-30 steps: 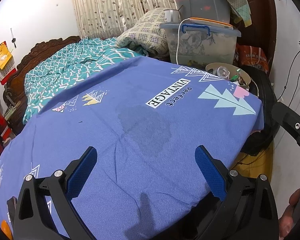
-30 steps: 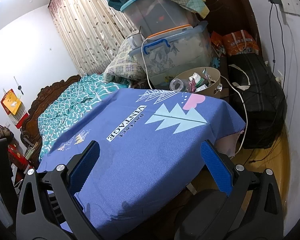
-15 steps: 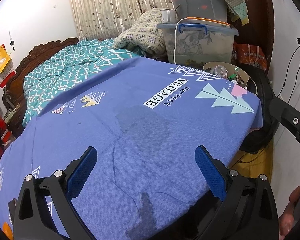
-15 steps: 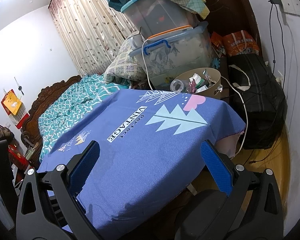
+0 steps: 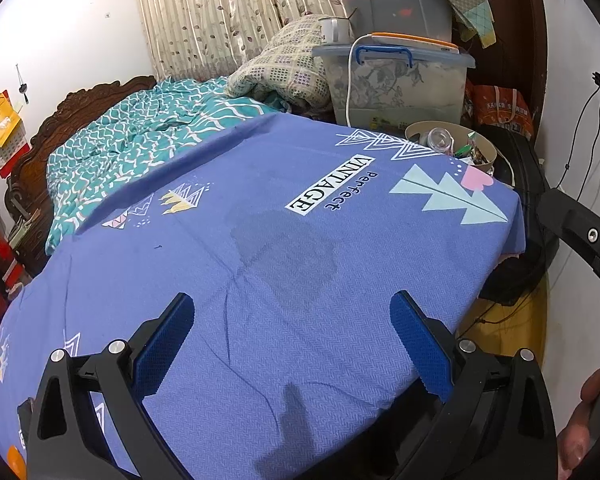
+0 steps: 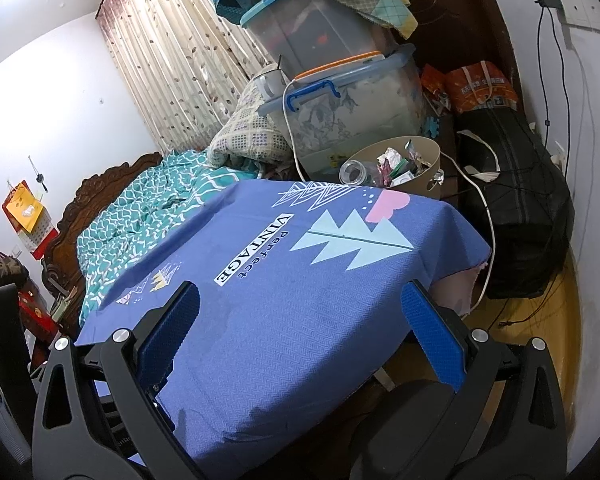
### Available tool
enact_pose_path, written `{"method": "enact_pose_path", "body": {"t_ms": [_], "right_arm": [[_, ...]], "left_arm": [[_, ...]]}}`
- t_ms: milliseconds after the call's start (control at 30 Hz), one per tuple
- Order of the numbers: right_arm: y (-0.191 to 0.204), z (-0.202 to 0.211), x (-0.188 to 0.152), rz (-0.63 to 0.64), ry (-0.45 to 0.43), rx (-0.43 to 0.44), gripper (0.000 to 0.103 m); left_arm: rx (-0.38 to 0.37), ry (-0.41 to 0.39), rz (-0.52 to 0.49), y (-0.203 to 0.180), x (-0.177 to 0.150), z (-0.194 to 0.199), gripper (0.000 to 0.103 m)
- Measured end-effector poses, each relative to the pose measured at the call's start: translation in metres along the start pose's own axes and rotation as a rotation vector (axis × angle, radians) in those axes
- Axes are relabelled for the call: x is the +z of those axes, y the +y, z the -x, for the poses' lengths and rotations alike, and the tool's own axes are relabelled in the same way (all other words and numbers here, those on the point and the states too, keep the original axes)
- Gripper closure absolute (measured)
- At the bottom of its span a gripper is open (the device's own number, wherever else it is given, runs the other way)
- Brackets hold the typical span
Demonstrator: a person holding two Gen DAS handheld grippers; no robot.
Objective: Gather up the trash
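A beige round trash bin stands beyond the far corner of the blue-cloth table. It holds a clear plastic bottle and several crumpled wrappers. The bin also shows in the left wrist view, with the bottle inside. My left gripper is open and empty above the near part of the table. My right gripper is open and empty over the table's near edge. No loose trash shows on the cloth.
Stacked plastic storage boxes with a white cable stand behind the bin. A black bag sits on the floor at right. A bed with a teal blanket lies left. A dark damp patch marks the cloth.
The left wrist view has shifted slightly, so the table and bin sit a little lower and further left. The right wrist view is nearly unchanged. Both grippers stay open.
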State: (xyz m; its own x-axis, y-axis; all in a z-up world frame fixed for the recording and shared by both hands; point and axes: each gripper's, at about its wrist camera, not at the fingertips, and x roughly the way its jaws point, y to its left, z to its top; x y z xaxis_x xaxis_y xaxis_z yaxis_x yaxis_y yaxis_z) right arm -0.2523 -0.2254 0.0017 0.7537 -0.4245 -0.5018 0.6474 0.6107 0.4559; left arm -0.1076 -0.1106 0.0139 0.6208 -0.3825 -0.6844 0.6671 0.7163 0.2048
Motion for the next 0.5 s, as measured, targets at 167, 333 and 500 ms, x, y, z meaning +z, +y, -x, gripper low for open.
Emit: {"method": "enact_pose_path", "body": {"t_ms": [167, 333, 500], "right_arm": [[0.0003, 0.0, -0.0002, 0.0, -0.002, 0.0, 0.003], [0.0001, 0.0002, -0.0002, -0.002, 0.0, 0.0, 0.003], [-0.0001, 0.0007, -0.0013, -0.001, -0.002, 0.0, 0.003]], "left_arm": [[0.0, 0.001, 0.001, 0.0002, 0.0002, 0.0, 0.009], [0.004, 0.006, 0.007, 0.001, -0.0016, -0.0021, 0.009], [0.001, 0.009, 0.004, 0.001, -0.0031, -0.003, 0.009]]}}
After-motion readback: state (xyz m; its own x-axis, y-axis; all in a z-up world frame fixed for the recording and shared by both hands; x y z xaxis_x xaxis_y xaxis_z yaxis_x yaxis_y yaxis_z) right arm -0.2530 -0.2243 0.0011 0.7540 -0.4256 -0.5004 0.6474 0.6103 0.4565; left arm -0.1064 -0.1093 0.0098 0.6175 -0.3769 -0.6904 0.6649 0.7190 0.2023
